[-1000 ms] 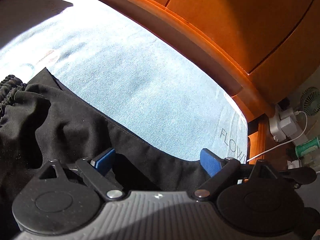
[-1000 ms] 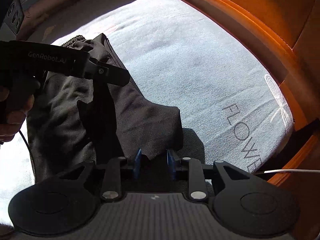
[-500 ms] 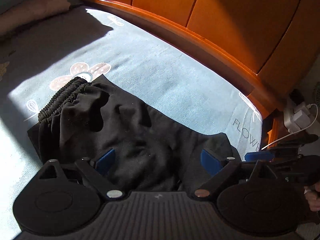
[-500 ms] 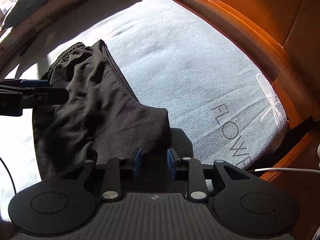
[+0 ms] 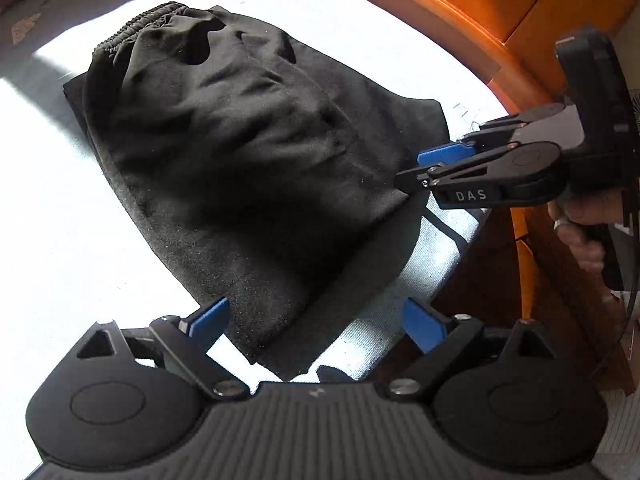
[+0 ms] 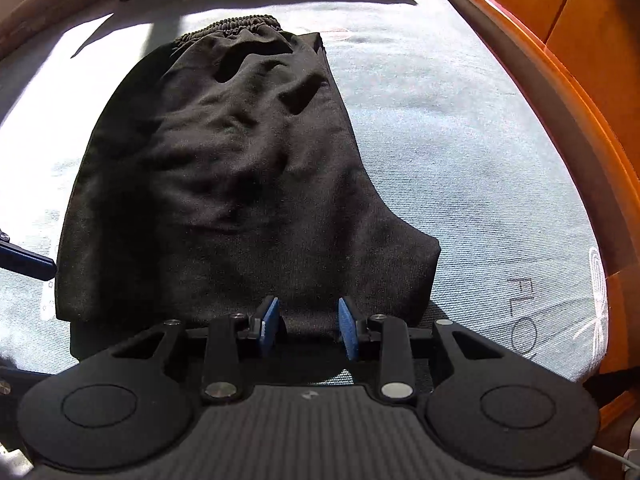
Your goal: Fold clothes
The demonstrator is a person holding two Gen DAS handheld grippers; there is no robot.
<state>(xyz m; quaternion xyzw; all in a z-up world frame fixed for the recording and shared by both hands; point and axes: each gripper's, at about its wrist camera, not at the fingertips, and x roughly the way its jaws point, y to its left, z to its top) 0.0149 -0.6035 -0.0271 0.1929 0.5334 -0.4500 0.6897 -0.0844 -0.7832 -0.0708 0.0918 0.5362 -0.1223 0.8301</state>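
Left gripper (image 5: pixel 316 322) hovers with jaws wide, nothing between them, above the near hem of the black shorts (image 5: pixel 240 152). Shorts lie folded on the pale blue bed sheet (image 6: pixel 460 128), elastic waistband toward the far edge. Right gripper (image 6: pixel 307 326), at the hem's right corner, has its jaws opening, fabric between the blue pads (image 6: pixel 270 320), no longer pinched.

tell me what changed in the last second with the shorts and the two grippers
The left gripper pulled back off the black shorts, fingers wide and empty. The right gripper, earlier narrow over the hem, is opening with the hem between its fingers. The shorts stay folded on the blue mattress, elastic waistband at the far end.
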